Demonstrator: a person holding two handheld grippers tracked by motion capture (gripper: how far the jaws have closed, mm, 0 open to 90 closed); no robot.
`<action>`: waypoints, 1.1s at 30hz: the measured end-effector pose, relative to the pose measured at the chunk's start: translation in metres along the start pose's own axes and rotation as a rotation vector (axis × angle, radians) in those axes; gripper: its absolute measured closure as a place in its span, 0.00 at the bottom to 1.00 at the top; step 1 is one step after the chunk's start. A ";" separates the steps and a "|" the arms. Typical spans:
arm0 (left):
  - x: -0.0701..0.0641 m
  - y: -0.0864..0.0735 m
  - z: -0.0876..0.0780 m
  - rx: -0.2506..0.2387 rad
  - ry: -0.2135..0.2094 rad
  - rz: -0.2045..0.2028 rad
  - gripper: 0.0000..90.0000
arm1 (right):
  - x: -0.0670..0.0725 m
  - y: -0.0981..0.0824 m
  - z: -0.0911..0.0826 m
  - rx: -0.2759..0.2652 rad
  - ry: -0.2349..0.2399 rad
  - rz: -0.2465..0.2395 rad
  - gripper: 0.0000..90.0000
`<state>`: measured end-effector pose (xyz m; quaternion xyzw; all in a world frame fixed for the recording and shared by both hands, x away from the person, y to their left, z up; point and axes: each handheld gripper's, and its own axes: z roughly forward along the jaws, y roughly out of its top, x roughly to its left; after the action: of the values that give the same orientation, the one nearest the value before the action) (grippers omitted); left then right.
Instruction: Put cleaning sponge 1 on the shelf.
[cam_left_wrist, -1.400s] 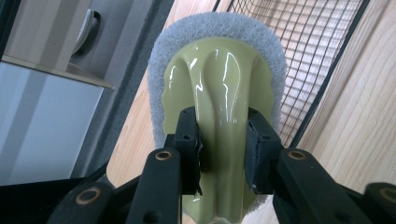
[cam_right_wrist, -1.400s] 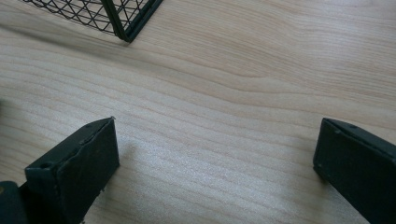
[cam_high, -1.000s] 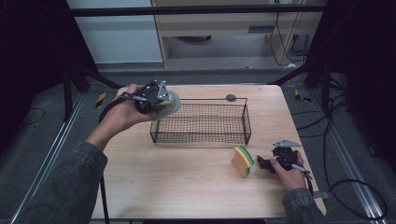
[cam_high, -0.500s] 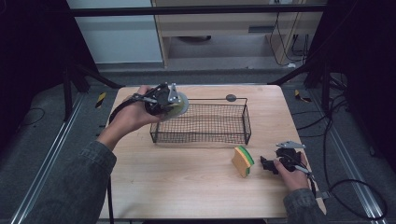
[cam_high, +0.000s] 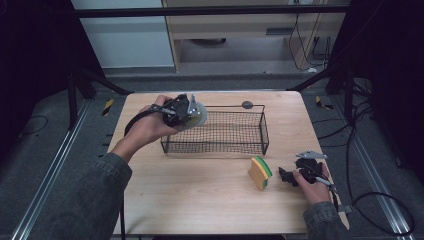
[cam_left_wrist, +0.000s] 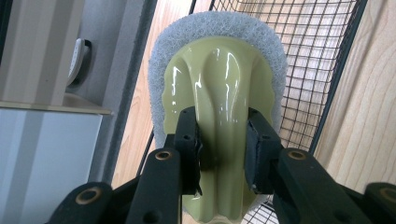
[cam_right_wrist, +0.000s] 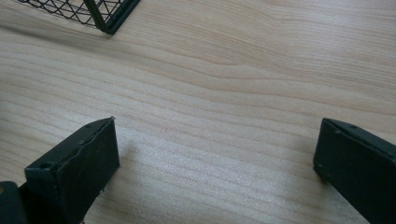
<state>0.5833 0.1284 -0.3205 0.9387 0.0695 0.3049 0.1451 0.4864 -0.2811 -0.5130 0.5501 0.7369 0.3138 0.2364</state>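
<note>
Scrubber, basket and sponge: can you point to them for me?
Scrubber (cam_left_wrist: 219, 84), left gripper view: its glossy yellow-green handle.
Wire basket (cam_high: 227, 132), high view: its mesh floor.
Sponge (cam_high: 258, 173), high view: its yellow side.

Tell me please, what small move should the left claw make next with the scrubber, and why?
Probably lower it a little further into the wire basket before opening. The left claw is shut on the pale green scrubber, which hangs over the basket's left end, not yet resting inside. The right claw rests open on the table.

Lab: test table (cables, floor rails)
</note>
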 end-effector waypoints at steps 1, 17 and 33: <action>0.000 0.000 0.001 -0.004 0.000 0.001 0.78 | 0.000 0.000 0.000 0.000 0.000 0.000 0.00; -0.004 0.001 0.016 -0.013 0.001 0.014 0.78 | 0.000 0.000 0.000 0.000 0.002 0.000 0.01; -0.012 -0.001 0.034 0.032 -0.020 0.066 0.78 | 0.000 0.000 0.000 -0.002 0.003 0.003 0.00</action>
<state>0.5935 0.1191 -0.3540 0.9457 0.0418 0.2991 0.1205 0.4869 -0.2811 -0.5129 0.5504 0.7363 0.3156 0.2353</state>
